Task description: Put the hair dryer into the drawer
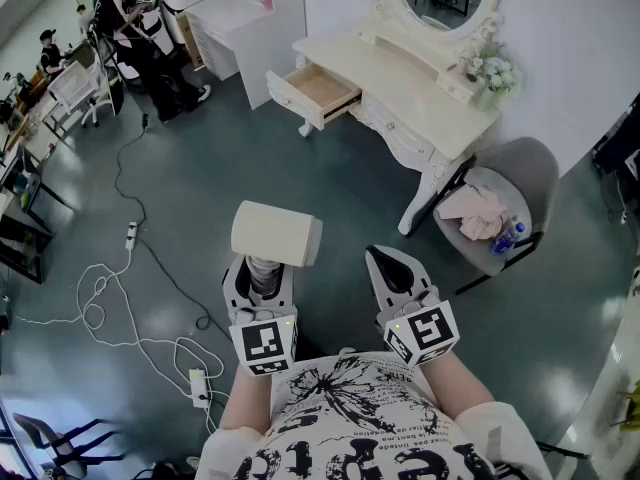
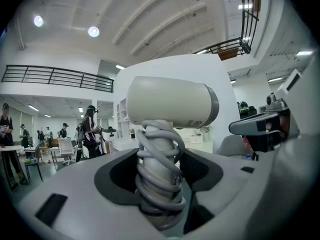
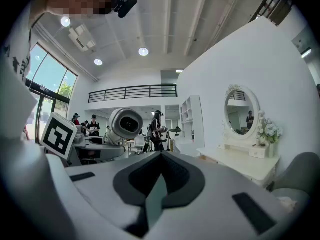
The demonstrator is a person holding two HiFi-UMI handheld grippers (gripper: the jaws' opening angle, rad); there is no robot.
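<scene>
A cream hair dryer [image 1: 276, 234] stands upright in my left gripper [image 1: 262, 280], whose jaws are shut on its cord-wrapped handle [image 2: 159, 174]. Its barrel [image 2: 172, 104] lies across the top of the left gripper view, and it also shows as the hair dryer [image 3: 125, 124] at the left of the right gripper view. My right gripper [image 1: 392, 268] is held beside it at the same height, shut with nothing in it. The wooden drawer [image 1: 314, 92] stands pulled open at the left end of the cream dressing table [image 1: 400, 78], well ahead of both grippers.
A grey chair [image 1: 510, 193] with pink cloth and a bottle stands right of the table. White cables and a power strip [image 1: 199, 386] lie on the dark floor at left. A white cabinet [image 1: 240, 28] and people at desks [image 1: 130, 28] are at far left.
</scene>
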